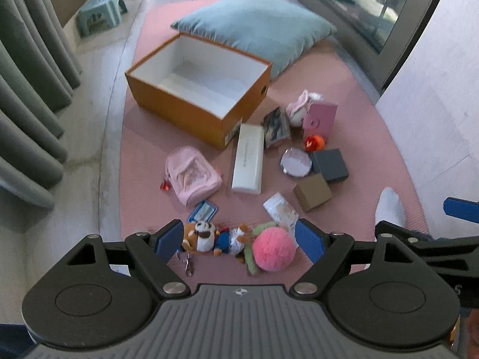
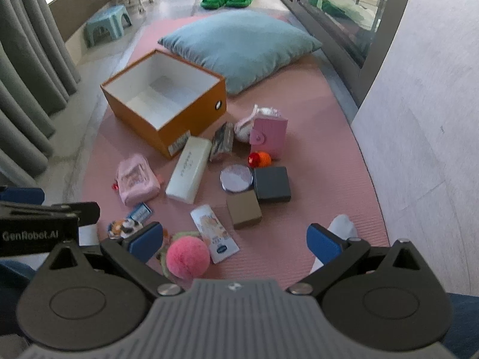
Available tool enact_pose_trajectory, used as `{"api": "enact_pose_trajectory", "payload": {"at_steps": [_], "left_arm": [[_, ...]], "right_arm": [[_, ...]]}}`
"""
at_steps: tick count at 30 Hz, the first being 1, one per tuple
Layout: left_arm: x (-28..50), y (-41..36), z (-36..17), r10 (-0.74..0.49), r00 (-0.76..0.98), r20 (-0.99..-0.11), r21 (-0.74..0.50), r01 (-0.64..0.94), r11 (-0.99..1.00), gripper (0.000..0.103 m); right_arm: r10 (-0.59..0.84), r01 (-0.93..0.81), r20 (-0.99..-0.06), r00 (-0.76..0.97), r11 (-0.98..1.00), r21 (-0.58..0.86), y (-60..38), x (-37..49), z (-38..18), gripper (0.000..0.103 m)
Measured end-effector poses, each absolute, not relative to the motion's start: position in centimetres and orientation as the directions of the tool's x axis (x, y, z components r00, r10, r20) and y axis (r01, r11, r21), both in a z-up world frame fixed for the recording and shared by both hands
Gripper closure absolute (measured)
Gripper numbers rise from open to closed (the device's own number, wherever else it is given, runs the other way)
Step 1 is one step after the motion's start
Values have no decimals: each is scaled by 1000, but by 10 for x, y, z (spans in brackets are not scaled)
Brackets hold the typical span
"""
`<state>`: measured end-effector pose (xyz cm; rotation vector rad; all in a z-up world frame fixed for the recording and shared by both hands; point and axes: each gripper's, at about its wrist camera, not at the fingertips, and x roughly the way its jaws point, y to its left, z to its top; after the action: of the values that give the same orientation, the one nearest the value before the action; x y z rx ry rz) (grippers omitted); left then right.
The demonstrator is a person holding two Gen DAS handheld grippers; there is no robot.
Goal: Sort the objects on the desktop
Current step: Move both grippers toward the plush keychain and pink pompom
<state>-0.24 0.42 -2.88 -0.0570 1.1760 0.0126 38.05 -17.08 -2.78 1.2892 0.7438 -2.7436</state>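
An open, empty orange box [image 1: 173, 110] [image 2: 134, 113] stands on a pink mat. Scattered in front of it are a long white box [image 1: 248, 158] [image 2: 188, 169], a pink mini backpack [image 1: 193, 175] [image 2: 136, 182], a round mirror [image 1: 295, 162], a dark grey box [image 1: 329, 164], a brown box [image 1: 312, 193], a pink wallet [image 1: 318, 119] and a white packet [image 1: 280, 211]. My left gripper [image 1: 239, 240] is open above a plush keychain toy [image 1: 209, 236] and a pink pompom [image 1: 272, 248]. My right gripper [image 2: 235, 242] is open, with the pompom [image 2: 187, 257] near its left pad.
A blue-grey cushion [image 1: 254, 27] lies behind the box. Grey curtains [image 1: 27, 89] hang at the left, and a wall [image 2: 419, 149] and window frame are at the right. A person's white-socked foot [image 1: 389, 206] rests on the mat's right side. A stool [image 1: 100, 10] stands far left.
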Motion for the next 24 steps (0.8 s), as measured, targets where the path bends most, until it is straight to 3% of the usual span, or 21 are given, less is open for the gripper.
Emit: {"api": "enact_pose_trajectory", "payload": {"at_steps": [24], "left_arm": [[31,36,-158,13,166,-986,-24,-223,975,6]], "right_arm": [[259,216,-784,-565,-870,-444,-163,330,-111,0]]}}
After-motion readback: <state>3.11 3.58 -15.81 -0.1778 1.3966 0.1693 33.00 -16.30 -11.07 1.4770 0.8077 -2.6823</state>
